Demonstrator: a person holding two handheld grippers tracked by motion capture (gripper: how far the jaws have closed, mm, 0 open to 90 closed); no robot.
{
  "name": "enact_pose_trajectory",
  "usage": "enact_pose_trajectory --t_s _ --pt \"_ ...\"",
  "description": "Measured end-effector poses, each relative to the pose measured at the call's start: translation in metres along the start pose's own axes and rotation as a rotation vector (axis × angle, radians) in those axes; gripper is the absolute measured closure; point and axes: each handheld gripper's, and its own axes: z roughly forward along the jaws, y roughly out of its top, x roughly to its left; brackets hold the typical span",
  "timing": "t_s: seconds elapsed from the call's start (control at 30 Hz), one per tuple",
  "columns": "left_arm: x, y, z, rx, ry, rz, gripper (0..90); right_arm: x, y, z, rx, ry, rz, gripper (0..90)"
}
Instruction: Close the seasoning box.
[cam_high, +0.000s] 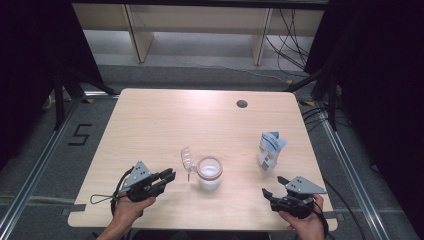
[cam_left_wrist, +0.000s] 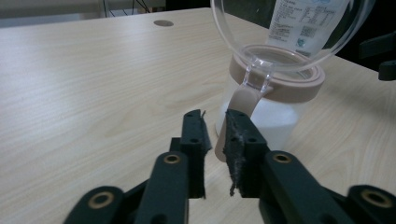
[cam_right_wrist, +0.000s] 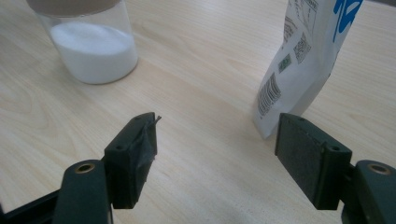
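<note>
A clear jar (cam_high: 210, 176) of white powder with a beige collar stands at the table's front middle; its clear lid (cam_high: 187, 160) is swung up on the left. In the left gripper view the jar (cam_left_wrist: 271, 121), the lid (cam_left_wrist: 285, 32) and the beige latch tab (cam_left_wrist: 239, 100) are close ahead. My left gripper (cam_high: 171, 176) (cam_left_wrist: 215, 119) lies left of the jar, a narrow gap between its jaws, nothing pressed; the tab sits just beyond the tips. My right gripper (cam_high: 272, 185) (cam_right_wrist: 217, 126) rests open at the front right, just below a white and blue pouch (cam_high: 270, 150) (cam_right_wrist: 303, 60).
The wooden table (cam_high: 150, 120) has a round cable hole (cam_high: 242, 104) (cam_left_wrist: 163, 23) at the back right. Black frame rails run along both sides on the floor. Cables trail from both grippers near the front edge.
</note>
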Motion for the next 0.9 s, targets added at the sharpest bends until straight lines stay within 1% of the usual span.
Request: enact_pose_trajectory --t_s 0.03,0.07,0.1,0.13,0.17,0.23,0.3,0.33,0.37,0.4,0.43,0.47,0.53,0.57,0.6,0.67,0.7,0.73,0.77,0.8,0.83,0.87,0.9 --pt "-0.002 0.003 0.0 -0.006 0.004 0.009 83.7 0.0 0.0 0.0 0.007 0.003 -0.002 30.7" --pt "-0.002 0.003 0.0 -0.006 0.004 0.009 85.0 0.0 0.0 0.0 0.006 0.009 -0.002 30.7" --pt "-0.004 0.005 0.001 -0.011 0.001 0.017 86.2 0.0 0.0 0.0 -0.003 0.006 -0.005 30.8" --pt "-0.006 0.006 0.002 -0.013 -0.005 0.02 87.2 0.0 0.001 0.001 -0.004 0.014 -0.016 30.8" --pt "-0.006 0.007 0.003 -0.016 -0.015 0.028 88.0 0.001 0.0 0.0 0.0 0.014 -0.004 30.9" --pt "-0.008 0.009 0.004 -0.018 -0.016 0.034 88.7 0.001 0.0 0.001 0.0 0.013 -0.006 30.9" --pt "-0.01 0.012 0.005 -0.02 -0.023 0.04 89.0 0.001 0.0 0.001 0.006 0.017 -0.01 30.9" --pt "-0.011 0.013 0.006 -0.022 -0.023 0.04 89.1 0.001 0.0 0.002 -0.001 0.015 -0.018 30.9" --pt "-0.011 0.014 0.007 -0.016 -0.021 0.049 89.1 0.001 0.0 0.002 0.003 0.021 -0.011 31.0" --pt "-0.011 0.014 0.007 -0.016 -0.021 0.049 89.1 0.001 0.0 0.002 0.003 0.021 -0.011 31.0" --pt "-0.012 0.017 0.009 -0.016 -0.021 0.048 89.1 0.003 0.0 0.002 0.01 0.015 0.016 31.0" --pt "-0.012 0.017 0.009 -0.016 -0.021 0.048 89.1 0.003 0.0 0.002 0.01 0.015 0.016 31.0" --pt "-0.013 0.019 0.012 -0.021 -0.026 0.047 89.1 0.004 0.0 0.002 0.01 0.017 0.016 31.0" --pt "-0.014 0.021 0.014 -0.022 -0.031 0.052 89.1 0.002 0.0 0.003 0.002 0.024 -0.01 31.1" --pt "-0.014 0.021 0.014 -0.022 -0.031 0.052 89.1 0.001 0.0 0.003 0.0 0.028 -0.016 31.1" --pt "-0.015 0.022 0.016 -0.028 -0.036 0.054 89.1 0.001 0.0 0.003 0.001 0.028 -0.013 31.1" --pt "-0.016 0.023 0.018 -0.018 -0.038 0.061 89.1 0.001 0.0 0.004 0.0 0.03 -0.015 31.1" --pt "-0.016 0.023 0.018 -0.018 -0.038 0.061 89.1 0.001 0.0 0.004 -0.006 0.023 -0.024 31.1" --pt "-0.016 0.023 0.019 -0.013 -0.036 0.066 89.1 0.001 0.0 0.004 -0.006 0.023 -0.024 31.1" --pt "-0.017 0.023 0.021 -0.016 -0.04 0.065 89.1 0.001 0.0 0.004 0.002 0.03 -0.016 31.1" --pt "-0.017 0.023 0.023 -0.009 -0.037 0.065 89.1 0.002 0.0 0.003 -0.001 0.017 0.001 31.1" --pt "-0.018 0.023 0.024 -0.014 -0.041 0.063 89.1 0.003 0.0 0.002 0.01 0.022 0.009 31.1" --pt "-0.018 0.023 0.025 -0.016 -0.045 0.068 89.1 0.002 0.0 0.003 -0.001 0.026 -0.008 31.1"
